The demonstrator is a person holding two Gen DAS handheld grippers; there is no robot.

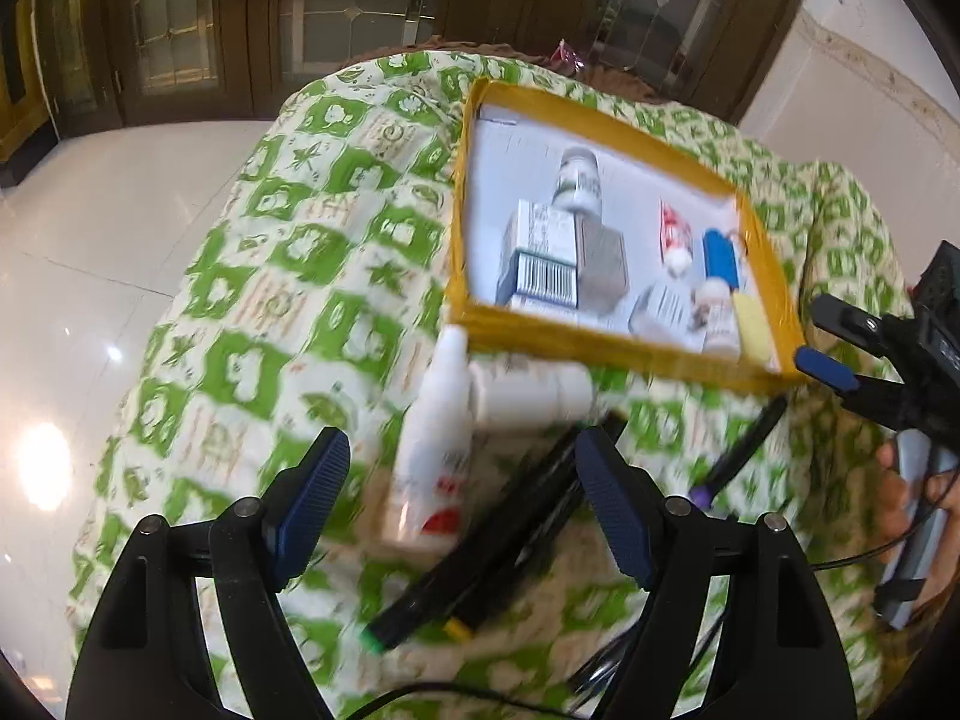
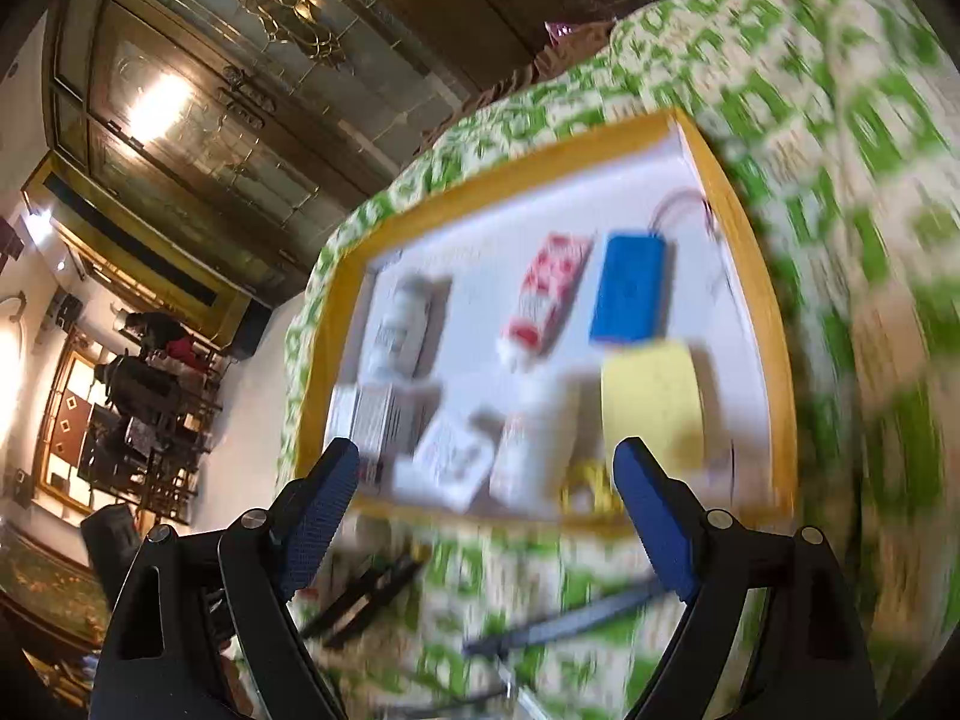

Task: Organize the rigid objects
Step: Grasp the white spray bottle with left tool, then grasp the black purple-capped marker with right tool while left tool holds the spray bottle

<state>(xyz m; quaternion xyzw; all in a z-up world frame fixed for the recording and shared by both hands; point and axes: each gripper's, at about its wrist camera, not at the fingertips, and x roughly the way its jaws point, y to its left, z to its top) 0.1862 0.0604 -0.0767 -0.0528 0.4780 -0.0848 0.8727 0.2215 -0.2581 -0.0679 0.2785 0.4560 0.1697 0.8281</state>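
Looking down both wrist cameras, I see my left gripper [image 1: 462, 498] with its jaws standing wide apart and empty, low in the frame above a cluster of loose items on the green-and-cream patterned cloth [image 1: 288, 276]. Just beyond the fingertips lie two white plastic bottles: a taller one [image 1: 435, 456] with red print, and a squat one [image 1: 528, 390] on its side touching it. I judge both light, stiff and rather slick, best pinched across the round body midway along. Beside them lie black markers [image 1: 480, 546], thin and hard, likely to roll; I would take one across the barrel. A yellow-rimmed tray [image 1: 600, 348], centre right, already holds boxes, a small jar, a tube and a blue block. My right gripper [image 2: 486, 486] also stands open with nothing between its jaws, hovering at the tray's near edge [image 2: 468, 516]. Blur smears both views, so labels are unreadable, the pale items nearest that edge are hard to identify, and the markers run partly behind my gripper.
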